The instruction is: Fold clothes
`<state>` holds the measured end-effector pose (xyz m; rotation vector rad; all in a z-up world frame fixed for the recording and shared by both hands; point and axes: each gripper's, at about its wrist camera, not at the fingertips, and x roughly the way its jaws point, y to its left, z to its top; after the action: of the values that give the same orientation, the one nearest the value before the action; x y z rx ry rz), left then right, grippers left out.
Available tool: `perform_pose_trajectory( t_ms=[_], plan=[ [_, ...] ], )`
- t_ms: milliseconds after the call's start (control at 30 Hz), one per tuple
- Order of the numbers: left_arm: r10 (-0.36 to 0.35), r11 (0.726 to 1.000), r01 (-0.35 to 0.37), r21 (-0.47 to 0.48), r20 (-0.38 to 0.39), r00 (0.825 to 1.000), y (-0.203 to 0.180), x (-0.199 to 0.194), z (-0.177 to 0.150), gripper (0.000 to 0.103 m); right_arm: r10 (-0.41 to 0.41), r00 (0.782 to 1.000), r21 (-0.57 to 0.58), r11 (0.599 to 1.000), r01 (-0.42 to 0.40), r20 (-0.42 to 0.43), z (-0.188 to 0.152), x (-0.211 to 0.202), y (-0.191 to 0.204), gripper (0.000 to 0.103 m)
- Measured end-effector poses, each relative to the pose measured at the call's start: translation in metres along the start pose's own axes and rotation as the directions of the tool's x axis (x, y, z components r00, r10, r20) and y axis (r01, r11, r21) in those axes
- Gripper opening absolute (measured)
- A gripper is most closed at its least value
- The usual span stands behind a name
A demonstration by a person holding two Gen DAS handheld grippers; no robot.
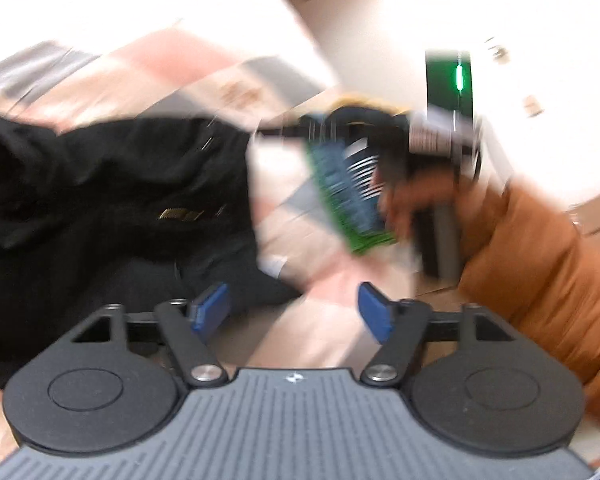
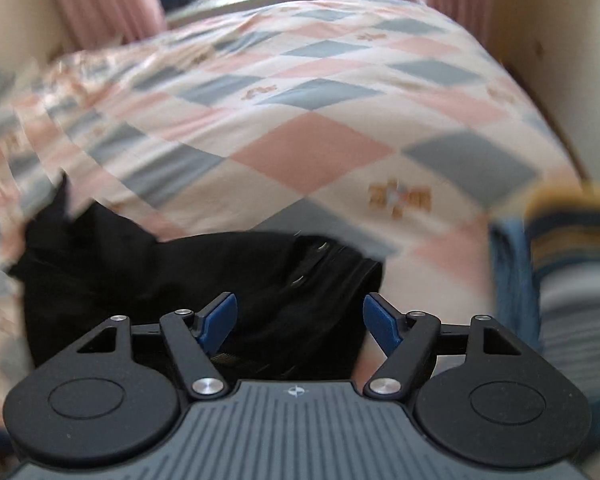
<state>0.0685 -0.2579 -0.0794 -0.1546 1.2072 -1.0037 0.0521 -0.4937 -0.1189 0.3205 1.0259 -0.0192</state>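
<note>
Grabbing the black garment (image 2: pixel 204 280) badly is the chief risk here, in my judgement: it lies crumpled on the bed (image 2: pixel 308 128), its edges and corners lost in dark folds, so a pinch could catch several layers at once or a middle bulge instead of a hem, and the fold would come out lopsided. Both views are smeared with motion blur, which suggests quick movement; a fast reach could drag the cloth across the checked quilt and bunch it further. A striped pile of cloth (image 2: pixel 572 248) sits to the right of the black garment, apart from it, and a careless sweep might snag or topple it.

The left tongs (image 1: pixel 294 310) are spread wide, with nothing between the blue pads (image 1: pixel 210 308); the left pad sits over the near edge of the black garment (image 1: pixel 112 200), though I cannot tell whether it touches. The right tongs (image 2: pixel 300 320) are likewise spread wide and empty, hovering over the garment's near right part, its waistband-like end with small metal fittings just ahead of them. In the left view a hand (image 1: pixel 408 196) on an orange sleeve (image 1: pixel 540 272) holds the other device, to the right of the garment.
</note>
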Motion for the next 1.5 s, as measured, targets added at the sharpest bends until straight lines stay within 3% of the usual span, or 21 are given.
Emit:
perform_pose_trajectory(
  t_ms=[100,167,233,300,433,600,733,867,1033,1067,1100,1133,1200,1267,1367,1500],
  plan=[
    [0.074,0.997,-0.076,0.035,0.055,0.996,0.022,-0.026,-0.004,0.069,0.068,0.998,0.23,0.971,-0.065,-0.006,-0.036,-0.027,-0.008,0.073],
    [0.139,0.99,-0.14,0.001,0.071,0.988,0.064,-0.045,-0.013,0.069,0.097,0.995,0.355,0.931,-0.085,-0.016,-0.064,-0.034,-0.007,0.073],
    [0.21,0.975,-0.206,-0.079,0.039,0.977,0.118,-0.066,-0.022,0.067,0.103,0.994,0.452,0.889,-0.072,-0.046,-0.092,-0.032,0.0,0.073],
    [0.286,0.948,-0.283,-0.148,-0.001,0.958,0.173,-0.089,-0.031,0.067,0.101,0.992,0.539,0.841,-0.047,-0.071,-0.118,-0.023,0.013,0.073],
    [0.438,0.874,-0.442,-0.204,-0.066,0.897,0.269,-0.135,-0.033,0.067,0.088,0.992,0.705,0.709,-0.002,-0.086,-0.165,0.009,0.039,0.073],
    [0.48,0.83,-0.473,-0.295,-0.051,0.876,0.362,-0.162,0.016,0.069,-0.016,0.996,0.847,0.526,0.078,-0.083,-0.215,0.035,0.064,0.073],
    [0.484,0.816,-0.463,-0.347,-0.028,0.875,0.417,-0.147,0.079,0.074,-0.085,0.995,0.903,0.42,0.086,-0.055,-0.23,0.036,0.074,0.073],
    [0.495,0.771,-0.471,-0.429,-0.062,0.867,0.46,-0.118,0.123,0.076,-0.125,0.991,0.915,0.392,0.094,-0.048,-0.231,0.035,0.076,0.073],
    [0.498,0.73,-0.485,-0.482,-0.11,0.86,0.496,-0.075,0.149,0.073,-0.159,0.986,0.919,0.38,0.108,-0.051,-0.232,0.035,0.072,0.078],
    [0.494,0.729,-0.487,-0.482,-0.123,0.861,0.501,-0.067,0.151,0.067,-0.165,0.985,0.919,0.377,0.112,-0.053,-0.233,0.035,0.071,0.078],
    [0.489,0.733,-0.488,-0.475,-0.131,0.862,0.502,-0.063,0.151,0.038,-0.172,0.984,0.921,0.372,0.114,-0.053,-0.233,0.036,0.069,0.078],
    [0.484,0.742,-0.489,-0.459,-0.138,0.864,0.504,-0.06,0.151,0.003,-0.18,0.982,0.924,0.366,0.116,-0.052,-0.234,0.035,0.067,0.078],
    [0.488,0.753,-0.491,-0.437,-0.13,0.863,0.498,-0.067,0.148,0.002,-0.193,0.98,0.928,0.355,0.115,-0.047,-0.235,0.034,0.064,0.078],
    [0.506,0.78,-0.49,-0.39,-0.068,0.86,0.483,-0.09,0.142,0.001,-0.209,0.977,0.933,0.34,0.117,-0.046,-0.238,0.034,0.058,0.078],
    [0.563,0.799,-0.528,-0.288,0.05,0.825,0.446,-0.149,0.118,0.001,-0.207,0.978,0.941,0.327,0.088,-0.02,-0.242,0.035,0.05,0.078],
    [0.642,0.752,-0.588,-0.298,0.131,0.755,0.419,-0.253,0.053,0.001,-0.174,0.985,0.943,0.329,0.047,0.011,-0.248,0.046,0.043,0.076]
  ],
)
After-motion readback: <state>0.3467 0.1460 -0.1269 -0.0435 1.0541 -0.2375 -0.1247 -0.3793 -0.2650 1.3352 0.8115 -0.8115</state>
